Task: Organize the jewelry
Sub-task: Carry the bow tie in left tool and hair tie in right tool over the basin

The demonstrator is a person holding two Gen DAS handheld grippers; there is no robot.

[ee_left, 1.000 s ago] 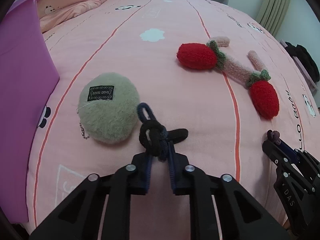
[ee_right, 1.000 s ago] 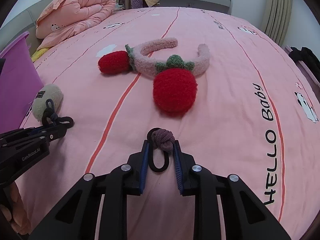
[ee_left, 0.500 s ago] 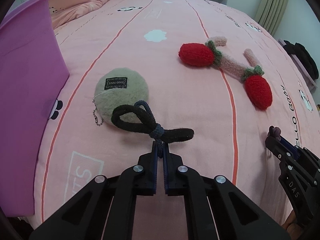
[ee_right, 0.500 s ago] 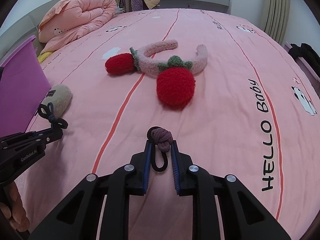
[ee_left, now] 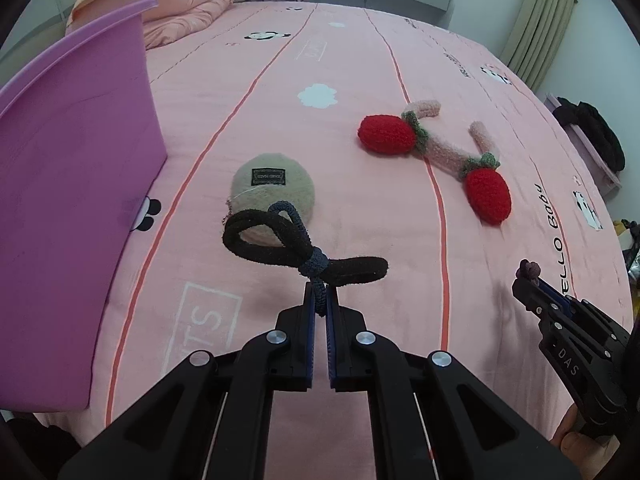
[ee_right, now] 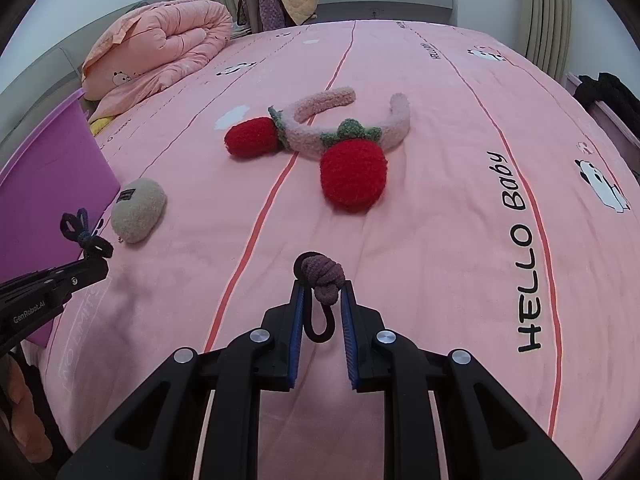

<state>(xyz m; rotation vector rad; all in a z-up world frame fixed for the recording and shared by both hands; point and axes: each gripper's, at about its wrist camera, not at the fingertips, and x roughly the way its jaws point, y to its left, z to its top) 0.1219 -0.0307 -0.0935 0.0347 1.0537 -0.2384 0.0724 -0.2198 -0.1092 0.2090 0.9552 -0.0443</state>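
Note:
My left gripper (ee_left: 320, 298) is shut on a black and navy hair tie (ee_left: 296, 244) and holds it above the pink bed; it also shows in the right wrist view (ee_right: 86, 236). My right gripper (ee_right: 322, 294) is shut on a mauve knotted hair tie (ee_right: 322, 276) with a black loop hanging between the fingers; its tip shows in the left wrist view (ee_left: 528, 270). A purple bin (ee_left: 68, 200) stands at the left. A beige fuzzy pouch (ee_left: 274, 186) and a pink strawberry headband (ee_left: 444, 148) lie on the bed.
The pink bedspread (ee_right: 440, 200) with red stripes and "HELLO Baby" lettering fills both views. A folded pink quilt (ee_right: 160, 56) lies at the far left. Dark clothes (ee_right: 612, 92) sit on a stand right of the bed.
My left gripper closed tight on the black hair tie and lifted it back and up, away from the pouch. My right gripper rose slightly with the mauve tie.

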